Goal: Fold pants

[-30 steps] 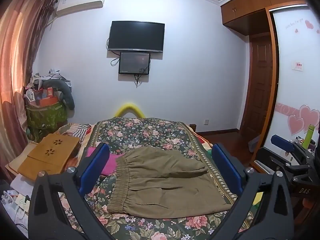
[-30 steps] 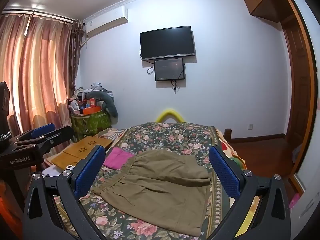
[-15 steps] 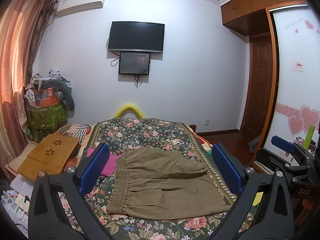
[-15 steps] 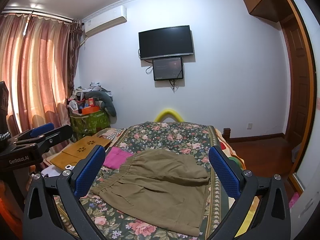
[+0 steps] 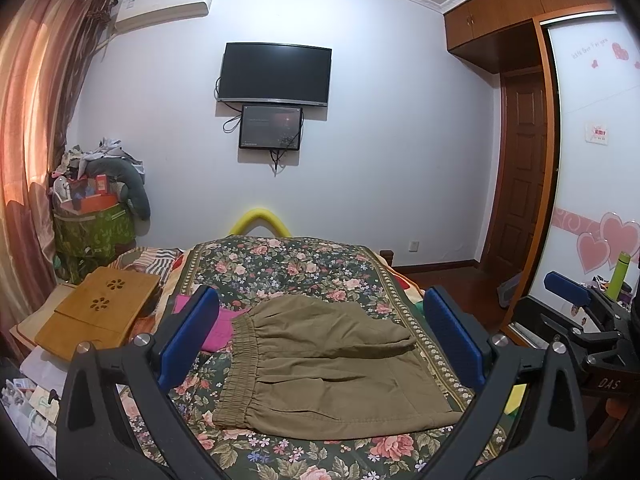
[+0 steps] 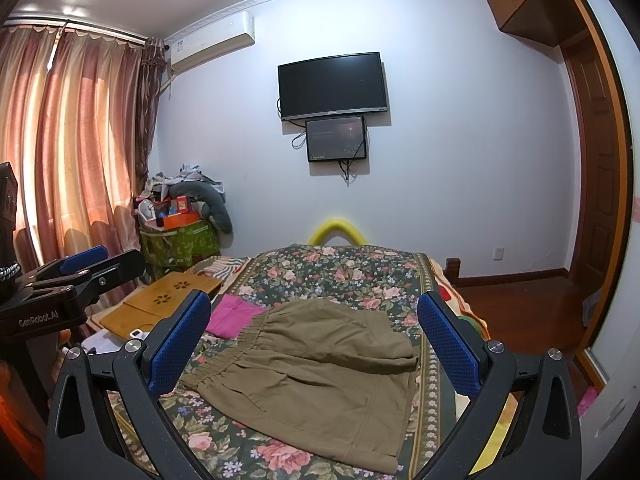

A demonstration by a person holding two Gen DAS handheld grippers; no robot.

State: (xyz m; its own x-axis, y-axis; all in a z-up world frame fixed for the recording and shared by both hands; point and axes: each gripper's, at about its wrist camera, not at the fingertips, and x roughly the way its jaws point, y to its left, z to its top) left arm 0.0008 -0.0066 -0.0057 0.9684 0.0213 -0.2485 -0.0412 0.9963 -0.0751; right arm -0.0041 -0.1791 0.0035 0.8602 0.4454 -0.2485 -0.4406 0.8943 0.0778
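Observation:
Olive-brown pants [image 5: 328, 368] lie folded flat on the floral bedspread [image 5: 288, 268], elastic waistband to the left, with one part folded over on the far side. They also show in the right wrist view [image 6: 320, 372]. My left gripper [image 5: 320, 340] is open and empty, held above and in front of the pants. My right gripper [image 6: 316, 344] is open and empty, likewise held back from the pants. The right gripper shows at the right edge of the left wrist view [image 5: 580, 320], and the left gripper at the left edge of the right wrist view [image 6: 72, 284].
A pink cloth [image 5: 216, 328] lies beside the waistband. A wooden lap desk [image 5: 100, 308] sits left of the bed. A green bin piled with clutter [image 5: 92, 216] stands by the curtain. A TV [image 5: 276, 74] hangs on the far wall. A wardrobe and door [image 5: 520, 168] are at right.
Both grippers stay open. The views have shifted only slightly; the pants have not moved.

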